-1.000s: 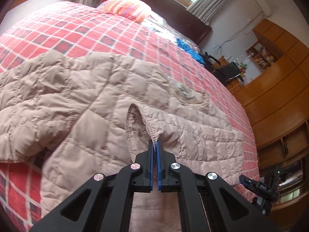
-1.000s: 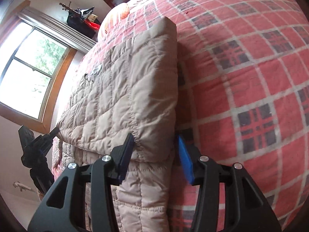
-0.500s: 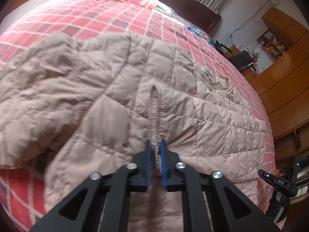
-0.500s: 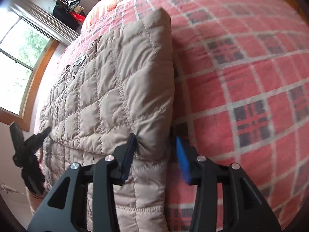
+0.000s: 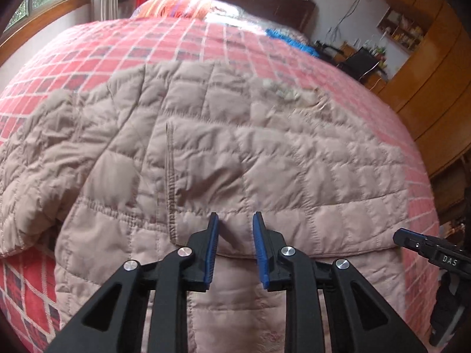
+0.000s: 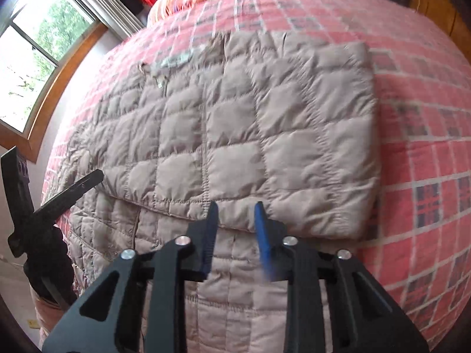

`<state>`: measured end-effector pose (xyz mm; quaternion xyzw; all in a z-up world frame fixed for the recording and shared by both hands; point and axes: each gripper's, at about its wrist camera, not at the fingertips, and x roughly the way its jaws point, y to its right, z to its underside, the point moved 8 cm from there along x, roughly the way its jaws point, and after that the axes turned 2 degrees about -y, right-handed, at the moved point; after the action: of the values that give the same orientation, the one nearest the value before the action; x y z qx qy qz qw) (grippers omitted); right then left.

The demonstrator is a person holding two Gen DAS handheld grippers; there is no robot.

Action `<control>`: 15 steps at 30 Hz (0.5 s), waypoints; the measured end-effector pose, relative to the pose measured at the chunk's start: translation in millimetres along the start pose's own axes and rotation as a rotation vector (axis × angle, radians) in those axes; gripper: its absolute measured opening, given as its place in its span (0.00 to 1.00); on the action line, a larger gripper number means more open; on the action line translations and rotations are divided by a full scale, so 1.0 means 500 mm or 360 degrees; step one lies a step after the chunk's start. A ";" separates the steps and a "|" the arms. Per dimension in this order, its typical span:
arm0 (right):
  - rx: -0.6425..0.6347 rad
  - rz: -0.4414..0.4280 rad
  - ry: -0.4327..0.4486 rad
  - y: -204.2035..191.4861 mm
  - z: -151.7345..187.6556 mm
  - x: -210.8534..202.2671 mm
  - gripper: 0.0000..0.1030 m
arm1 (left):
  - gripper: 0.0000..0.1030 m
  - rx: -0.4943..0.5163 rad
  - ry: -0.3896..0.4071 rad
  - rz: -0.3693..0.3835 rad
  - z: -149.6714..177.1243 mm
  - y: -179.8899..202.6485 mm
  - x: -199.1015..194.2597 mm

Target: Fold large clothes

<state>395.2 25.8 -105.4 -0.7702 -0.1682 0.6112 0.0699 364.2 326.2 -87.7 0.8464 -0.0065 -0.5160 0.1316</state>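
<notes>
A beige quilted jacket lies spread on a bed, its sides folded in over the middle. In the left wrist view my left gripper stands open just above the folded edge near the hem, nothing between its blue pads. In the right wrist view the same jacket shows a folded panel on top, and my right gripper is open over that panel's near edge, holding nothing. Each gripper shows at the edge of the other's view: the right gripper and the left gripper.
The bed carries a red plaid cover with an orange pillow and a blue cloth near the headboard. Wooden cabinets stand to the right, a window to the left.
My left gripper has let go of the jacket edge and opened. Both grippers have drawn back and up, so more of the jacket shows; the right one has shifted left along the fold.
</notes>
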 end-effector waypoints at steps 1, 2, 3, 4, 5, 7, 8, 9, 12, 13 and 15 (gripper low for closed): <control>0.0008 0.0005 -0.0030 -0.006 -0.003 0.016 0.20 | 0.23 -0.0011 -0.0023 -0.0001 0.004 -0.005 0.014; 0.0010 0.0029 -0.0051 -0.003 -0.002 0.030 0.20 | 0.23 -0.0013 -0.0044 0.0007 0.006 -0.009 0.025; 0.0005 0.0053 -0.0061 0.001 -0.001 0.042 0.18 | 0.22 -0.0006 -0.0056 0.0012 0.009 -0.011 0.032; 0.0006 0.0060 -0.0069 0.004 0.001 0.049 0.17 | 0.22 0.0014 -0.0067 0.0013 0.010 -0.012 0.040; 0.0012 0.0058 -0.0075 0.006 0.002 0.057 0.17 | 0.22 0.0033 -0.0069 0.0013 0.011 -0.012 0.044; 0.0024 0.0056 -0.0081 0.010 -0.001 0.062 0.16 | 0.22 0.0073 -0.0061 -0.0002 0.013 -0.010 0.049; 0.0023 0.0059 -0.0081 0.012 -0.002 0.063 0.16 | 0.22 0.0089 -0.0055 -0.0016 0.014 -0.008 0.050; 0.0023 0.0064 -0.0078 0.013 -0.003 0.063 0.15 | 0.22 0.0105 -0.0050 -0.0029 0.015 -0.004 0.053; 0.0015 0.0096 -0.0070 0.011 -0.002 0.063 0.15 | 0.22 0.0128 -0.0025 -0.0048 0.014 -0.001 0.054; 0.0023 0.0099 -0.0070 0.010 -0.001 0.066 0.15 | 0.22 0.0122 -0.0021 -0.0032 0.013 -0.002 0.053; 0.0039 0.0098 -0.0064 -0.013 -0.006 0.075 0.15 | 0.22 0.0069 -0.0027 0.0029 0.010 -0.008 0.046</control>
<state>404.3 45.3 -137.2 -0.7616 -0.1382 0.6305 0.0572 370.2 325.6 -111.0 0.8445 -0.0264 -0.5217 0.1180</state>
